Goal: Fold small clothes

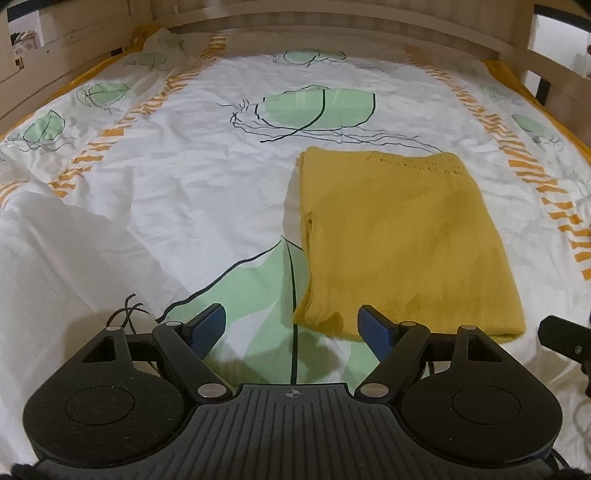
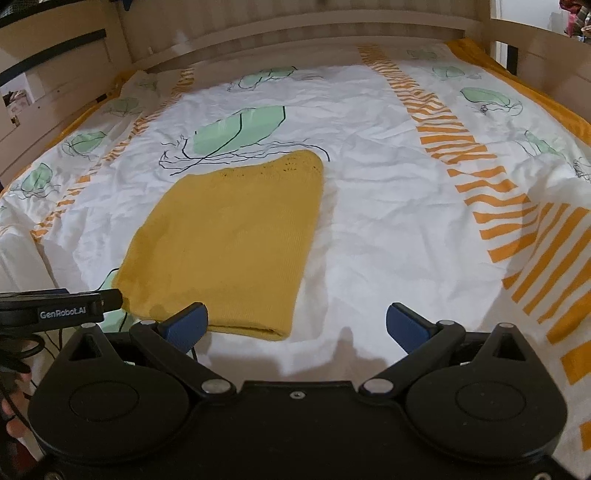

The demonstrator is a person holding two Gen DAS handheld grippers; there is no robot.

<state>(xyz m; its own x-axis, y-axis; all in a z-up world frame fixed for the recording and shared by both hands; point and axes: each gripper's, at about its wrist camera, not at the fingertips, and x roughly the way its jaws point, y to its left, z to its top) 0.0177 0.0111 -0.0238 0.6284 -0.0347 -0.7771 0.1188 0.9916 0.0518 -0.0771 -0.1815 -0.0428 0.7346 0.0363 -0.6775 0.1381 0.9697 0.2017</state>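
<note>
A mustard-yellow knitted garment (image 1: 402, 243) lies folded flat into a rough rectangle on the bed cover (image 1: 177, 192), its lacy edge at the far end. My left gripper (image 1: 293, 326) hovers open at the garment's near left corner, nothing between its blue pads. In the right wrist view the same garment (image 2: 229, 240) lies left of centre on the bed cover (image 2: 388, 229). My right gripper (image 2: 295, 325) is open and empty, its left pad over the garment's near edge. The left gripper's body (image 2: 51, 310) shows at the left edge of the right wrist view.
The white cover carries green leaf prints and orange striped bands (image 2: 469, 155). A wooden bed frame (image 1: 332, 33) rings the far end and both sides. The cover bunches into a fold at the near left (image 1: 48, 236). A dark cord (image 1: 127, 310) lies by the left gripper.
</note>
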